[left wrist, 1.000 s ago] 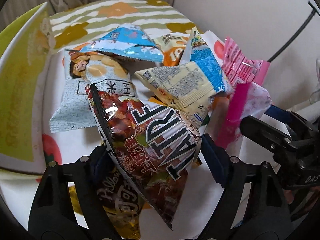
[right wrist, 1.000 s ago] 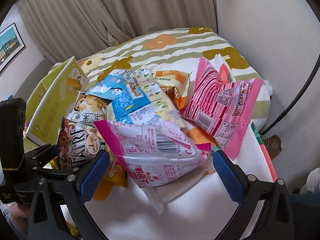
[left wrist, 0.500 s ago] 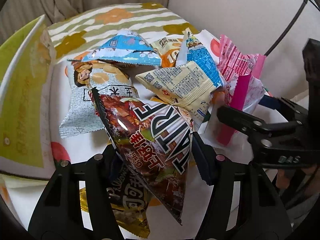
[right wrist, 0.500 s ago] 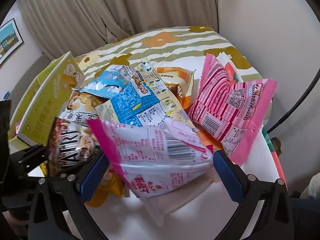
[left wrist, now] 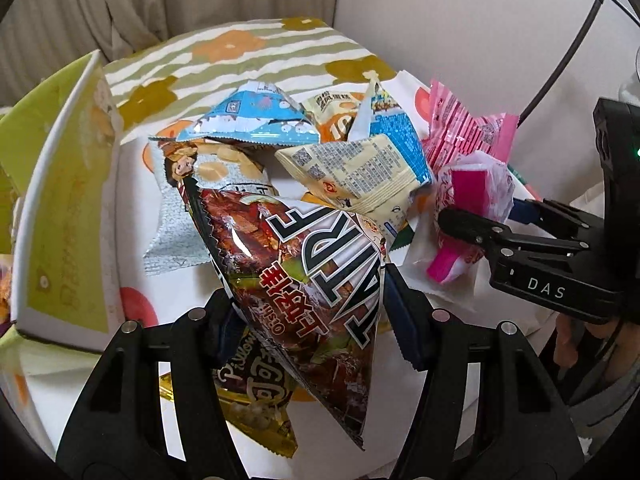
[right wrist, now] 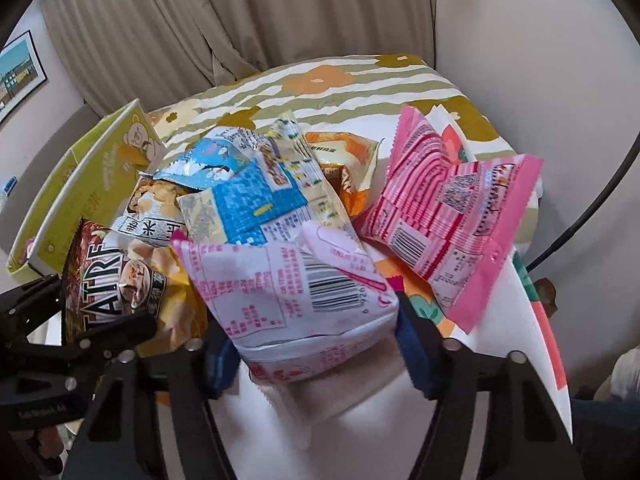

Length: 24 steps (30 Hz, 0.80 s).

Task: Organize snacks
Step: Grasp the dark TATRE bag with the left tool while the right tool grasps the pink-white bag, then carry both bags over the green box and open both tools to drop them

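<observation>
A heap of snack packets lies on a table covered with a white cloth printed with fruit shapes, next to a striped, flowered cushion and a beige curtain.

The left tongs pinch a dark brown packet with large white letters, its blue pads pressed against both sides. The packet stands tilted, one pointed corner hanging down toward the camera. Under it lies a gold packet, flat on the cloth.

The right tongs grip a white-and-pink packet printed with a barcode, squeezed between the blue pads at the near edge of the heap. A white paper bag lies beneath it.

Just behind are a blue-and-cream packet, a light blue packet, a grey-white packet with a cartoon face and an orange packet. To the right of the heap sits a pink striped packet, leaning on the others.

At the left edge of the table stands a yellow-green cardboard box with a bear drawn on it, its open side facing the heap.
</observation>
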### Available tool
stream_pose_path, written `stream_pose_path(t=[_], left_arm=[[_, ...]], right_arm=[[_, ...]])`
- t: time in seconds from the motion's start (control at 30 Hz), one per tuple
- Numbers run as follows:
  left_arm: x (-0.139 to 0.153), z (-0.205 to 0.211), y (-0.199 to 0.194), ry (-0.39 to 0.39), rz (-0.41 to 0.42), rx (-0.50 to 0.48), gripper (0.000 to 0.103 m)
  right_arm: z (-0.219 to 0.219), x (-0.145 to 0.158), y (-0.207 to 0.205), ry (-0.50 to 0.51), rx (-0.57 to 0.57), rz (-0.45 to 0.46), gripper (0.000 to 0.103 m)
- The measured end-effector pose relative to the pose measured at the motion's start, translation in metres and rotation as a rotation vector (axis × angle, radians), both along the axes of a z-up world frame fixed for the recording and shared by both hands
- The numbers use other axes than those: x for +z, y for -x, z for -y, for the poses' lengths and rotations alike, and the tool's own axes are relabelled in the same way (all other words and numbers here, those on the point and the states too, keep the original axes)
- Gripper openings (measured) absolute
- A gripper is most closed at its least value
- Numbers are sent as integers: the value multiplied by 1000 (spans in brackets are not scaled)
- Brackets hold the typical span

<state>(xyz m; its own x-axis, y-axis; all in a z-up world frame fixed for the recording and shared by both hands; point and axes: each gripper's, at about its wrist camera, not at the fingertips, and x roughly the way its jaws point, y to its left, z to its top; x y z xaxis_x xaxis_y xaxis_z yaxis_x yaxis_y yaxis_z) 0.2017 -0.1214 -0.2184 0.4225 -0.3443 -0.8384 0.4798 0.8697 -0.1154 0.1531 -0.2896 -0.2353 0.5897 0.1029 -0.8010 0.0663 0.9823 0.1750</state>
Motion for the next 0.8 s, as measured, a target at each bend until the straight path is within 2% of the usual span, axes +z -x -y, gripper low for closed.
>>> stream_pose_path(t=[0.17, 0.33, 0.6, 0.8], left_arm=[[14, -7, 8, 12, 18, 18, 59], [33, -15, 16, 38, 39, 48, 59], [92, -49, 24, 135, 106, 134, 59], [133, -95, 13, 186, 158, 206, 59]], right_arm=[[5, 9, 10, -9, -9, 11, 54], [4, 31, 23, 2, -4, 47, 53], [-5, 80, 29, 18, 39, 118, 53], [-30, 121, 21, 11, 83, 188, 53]])
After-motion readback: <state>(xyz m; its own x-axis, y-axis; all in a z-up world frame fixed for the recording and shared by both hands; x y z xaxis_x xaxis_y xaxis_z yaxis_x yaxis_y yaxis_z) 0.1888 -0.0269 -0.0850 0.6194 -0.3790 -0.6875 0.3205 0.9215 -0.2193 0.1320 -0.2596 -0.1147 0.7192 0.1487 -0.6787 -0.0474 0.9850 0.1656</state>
